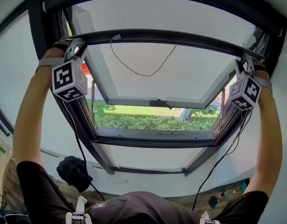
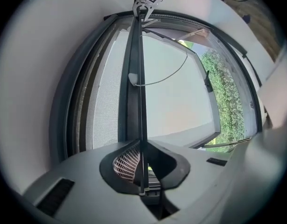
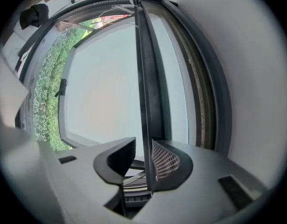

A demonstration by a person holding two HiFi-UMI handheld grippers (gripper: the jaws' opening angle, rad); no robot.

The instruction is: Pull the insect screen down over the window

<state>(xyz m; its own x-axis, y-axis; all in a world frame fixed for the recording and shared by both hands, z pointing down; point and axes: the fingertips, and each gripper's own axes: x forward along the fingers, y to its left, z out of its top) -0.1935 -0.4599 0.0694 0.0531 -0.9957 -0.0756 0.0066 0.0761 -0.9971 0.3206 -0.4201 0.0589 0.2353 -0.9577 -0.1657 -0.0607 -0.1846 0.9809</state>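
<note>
The insect screen's dark bottom bar (image 1: 171,37) spans the roof window near its top, with grey mesh (image 1: 171,13) above it and a thin pull cord (image 1: 138,71) looping below. My left gripper (image 1: 75,45) is at the bar's left end. In the left gripper view the bar (image 2: 136,78) runs between the jaws, and the left gripper (image 2: 142,164) is shut on its thin edge. My right gripper (image 1: 243,62) is at the right end. There the bar (image 3: 145,78) lies between the right gripper's (image 3: 144,160) jaws. The meshed pad touches it, and the other pad stands a little off.
The glass sash (image 1: 157,101) is tilted open outward, with a green hedge (image 1: 152,122) beyond it. The dark window frame (image 1: 38,41) surrounds the opening in a white sloped wall. A black object (image 1: 75,171) sits low at the left. Cables (image 1: 227,148) hang from both grippers.
</note>
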